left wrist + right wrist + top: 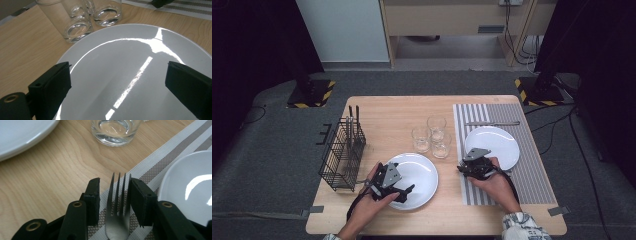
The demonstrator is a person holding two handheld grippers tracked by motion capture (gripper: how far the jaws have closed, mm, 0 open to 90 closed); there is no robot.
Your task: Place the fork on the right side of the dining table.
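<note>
My left gripper (404,192) hovers open over the near rim of a white plate (422,172) at the table's front middle. In the left gripper view the jaws stand wide apart above that plate (125,62). My right gripper (464,169) is low at the left edge of the striped placemat (532,165), beside a second white plate (499,142). A metal fork (117,202) lies between the right gripper's (115,195) jaws, tines pointing away. The jaws are narrowly apart, with a small gap on the fork's left side.
Three clear glasses (432,135) stand between the two plates. A black wire basket (342,155) holding cutlery sits at the table's left edge. A knife (492,123) lies across the far end of the placemat.
</note>
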